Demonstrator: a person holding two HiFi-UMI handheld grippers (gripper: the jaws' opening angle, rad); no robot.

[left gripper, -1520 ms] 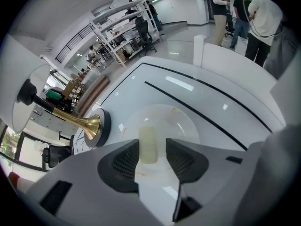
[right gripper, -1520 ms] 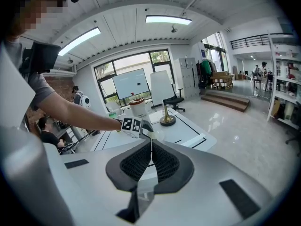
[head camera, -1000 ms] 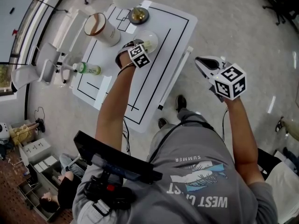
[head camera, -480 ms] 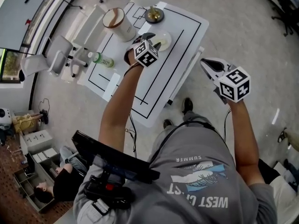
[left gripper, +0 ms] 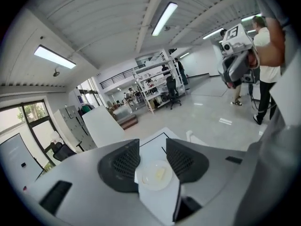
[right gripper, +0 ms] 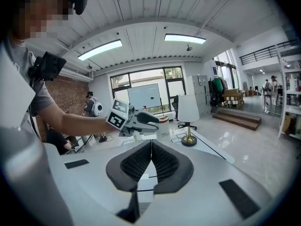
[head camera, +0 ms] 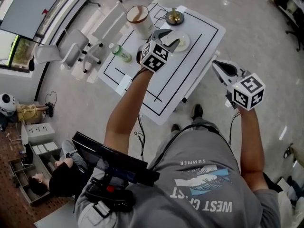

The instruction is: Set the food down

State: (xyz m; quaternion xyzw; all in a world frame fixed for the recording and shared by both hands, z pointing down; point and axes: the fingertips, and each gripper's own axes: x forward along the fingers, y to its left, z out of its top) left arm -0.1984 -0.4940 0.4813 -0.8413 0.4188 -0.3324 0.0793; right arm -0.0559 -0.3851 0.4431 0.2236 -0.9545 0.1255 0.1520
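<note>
A small white plate (head camera: pixel 183 43) lies on the white table (head camera: pixel 199 56), with a pale piece of food (head camera: pixel 183 41) on it. My left gripper (head camera: pixel 168 37) hovers just short of the plate, open, with nothing between its fingers. In the left gripper view the plate (left gripper: pixel 155 175) and the food (left gripper: pixel 160 173) show down between the open jaws of my left gripper (left gripper: pixel 153 160). My right gripper (head camera: pixel 219 66) hangs off the table's right edge, shut and holding nothing. The right gripper view shows the right gripper (right gripper: pixel 151 149) closed and the left gripper (right gripper: pixel 137 120) beyond it.
A tall white cup (head camera: pixel 139 20) with a brown inside and a brass lamp base (head camera: pixel 175 17) stand at the table's far end. A green-capped bottle (head camera: pixel 120 52) lies off the table's left side, by office chairs (head camera: pixel 76 51). The lamp (right gripper: pixel 188 115) stands ahead of the right gripper.
My left gripper has drawn back from over the plate and its jaws now stand open, with the food left on the plate. The head view has shifted; the right gripper stays shut.
</note>
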